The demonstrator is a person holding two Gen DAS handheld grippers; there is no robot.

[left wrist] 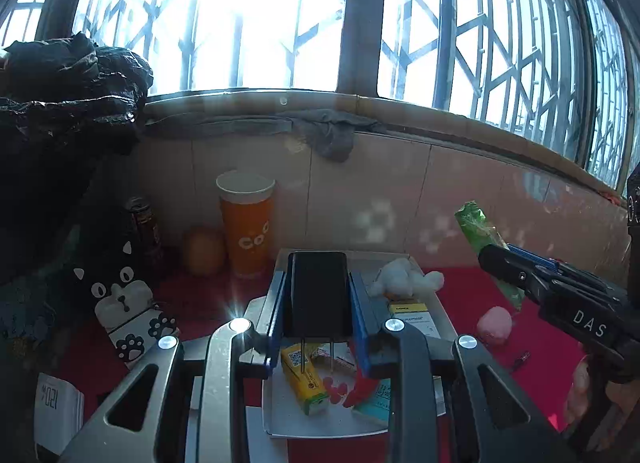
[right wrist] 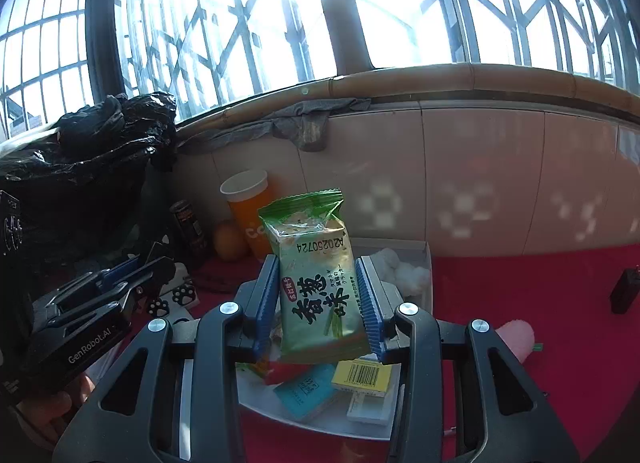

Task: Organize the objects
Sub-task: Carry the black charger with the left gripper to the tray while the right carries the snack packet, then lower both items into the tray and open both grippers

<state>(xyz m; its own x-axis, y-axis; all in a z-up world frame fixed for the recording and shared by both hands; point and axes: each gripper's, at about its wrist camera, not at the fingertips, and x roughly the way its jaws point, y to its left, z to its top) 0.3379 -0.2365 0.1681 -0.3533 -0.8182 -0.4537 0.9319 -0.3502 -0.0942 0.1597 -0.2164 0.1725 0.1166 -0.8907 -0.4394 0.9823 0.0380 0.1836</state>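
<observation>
A black charger plug [left wrist: 318, 295], prongs pointing toward the camera, sits between the blue pads of my left gripper [left wrist: 318, 283], which is shut on it above a white tray [left wrist: 288, 419]. In the right wrist view my right gripper [right wrist: 317, 275] is shut on a green snack packet [right wrist: 312, 255], held upright over the same tray [right wrist: 428, 263]. The tray holds a yellow carton [left wrist: 304, 379], a teal packet [right wrist: 306, 393], a yellow barcode box [right wrist: 362, 375] and a white plush toy [left wrist: 404, 279]. The right gripper [left wrist: 504, 259] also shows at the right of the left wrist view, to the right of the tray.
A red cloth [right wrist: 520, 291] covers the surface. Against the tiled wall stand an orange paper cup [left wrist: 248, 227], an orange fruit [left wrist: 202, 251] and a dark can [left wrist: 146, 231]. A cat-print box [left wrist: 124, 303] and black bag [left wrist: 60, 103] sit left. A pink ball [left wrist: 496, 325] and another black adapter [right wrist: 624, 291] lie right.
</observation>
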